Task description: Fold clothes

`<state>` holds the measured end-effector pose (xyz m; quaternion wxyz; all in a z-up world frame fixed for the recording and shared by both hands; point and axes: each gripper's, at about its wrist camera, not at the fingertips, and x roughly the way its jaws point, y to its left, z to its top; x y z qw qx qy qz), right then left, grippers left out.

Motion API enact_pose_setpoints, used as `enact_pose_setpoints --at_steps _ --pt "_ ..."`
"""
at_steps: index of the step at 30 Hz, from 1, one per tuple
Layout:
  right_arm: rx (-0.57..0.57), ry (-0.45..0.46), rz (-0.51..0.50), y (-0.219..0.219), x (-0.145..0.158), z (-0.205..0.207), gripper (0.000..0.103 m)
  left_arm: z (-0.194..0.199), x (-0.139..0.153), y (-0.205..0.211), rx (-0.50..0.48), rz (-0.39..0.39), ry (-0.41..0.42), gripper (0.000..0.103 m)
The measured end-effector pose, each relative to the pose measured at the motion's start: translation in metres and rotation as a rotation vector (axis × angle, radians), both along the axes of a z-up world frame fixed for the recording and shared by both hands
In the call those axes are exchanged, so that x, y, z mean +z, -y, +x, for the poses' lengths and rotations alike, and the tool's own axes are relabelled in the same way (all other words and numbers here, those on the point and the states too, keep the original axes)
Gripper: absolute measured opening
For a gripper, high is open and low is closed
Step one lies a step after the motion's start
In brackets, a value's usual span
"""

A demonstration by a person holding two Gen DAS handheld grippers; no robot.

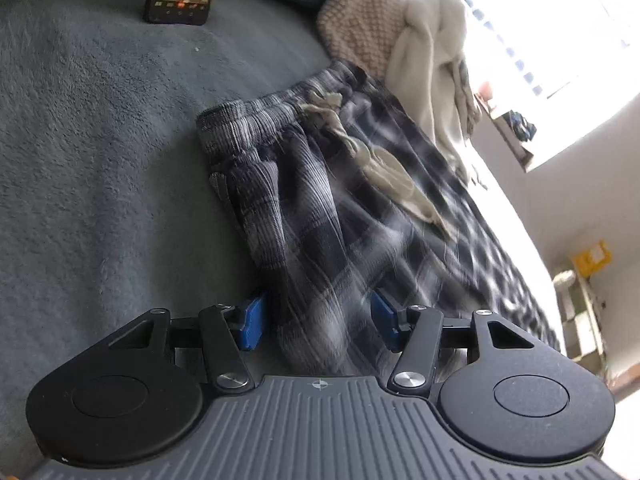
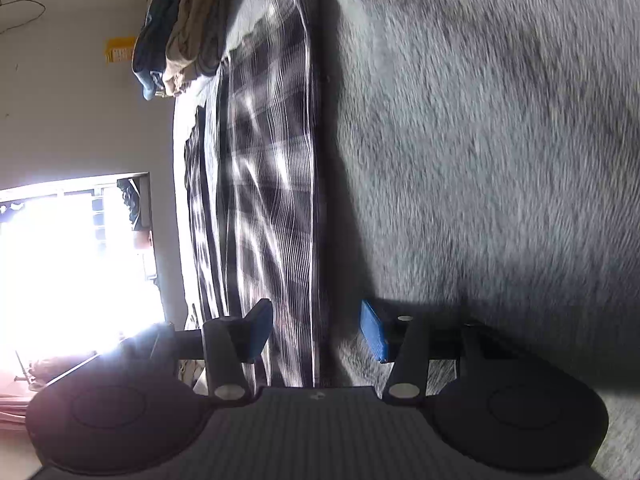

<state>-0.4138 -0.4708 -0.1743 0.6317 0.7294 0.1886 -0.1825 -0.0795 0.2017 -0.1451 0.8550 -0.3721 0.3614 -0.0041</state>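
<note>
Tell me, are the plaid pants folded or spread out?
Folded lengthwise: the plaid pants lie as one narrow strip on the grey blanket, legs stacked, waistband doubled over.

The left hand-held gripper (image 1: 318,322) is sitting at the bottom centre of its frame, blue pads (image 1: 252,324) standing apart with cloth running between them untouched. The right hand-held gripper (image 2: 318,330) is likewise sitting low in its frame, jaws parted, pads (image 2: 374,330) not pressing on anything.
</note>
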Motion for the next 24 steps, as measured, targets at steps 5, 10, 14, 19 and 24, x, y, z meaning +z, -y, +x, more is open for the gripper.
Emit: enact_pose_setpoints --at_steps 5,10,14,19,24 --pt "0.0 -0.002 -0.019 -0.004 0.005 0.013 0.052 0.004 -0.002 -0.007 0.036 -0.046 0.007 0.055" --pt "-0.08 -0.01 -0.041 -0.004 -0.001 0.013 0.049 0.003 -0.001 -0.007 0.03 -0.04 0.009 0.054" --pt "0.049 -0.025 -0.044 -0.011 -0.001 0.035 0.049 0.0 -0.001 -0.007 0.047 -0.049 0.007 0.054" --pt "0.224 -0.01 0.01 -0.02 -0.007 0.068 0.044 0.004 -0.001 -0.007 0.049 -0.045 0.001 0.054" --pt "0.314 -0.033 0.013 -0.031 -0.01 0.092 0.01 0.006 -0.001 -0.008 0.062 -0.044 -0.007 0.045"
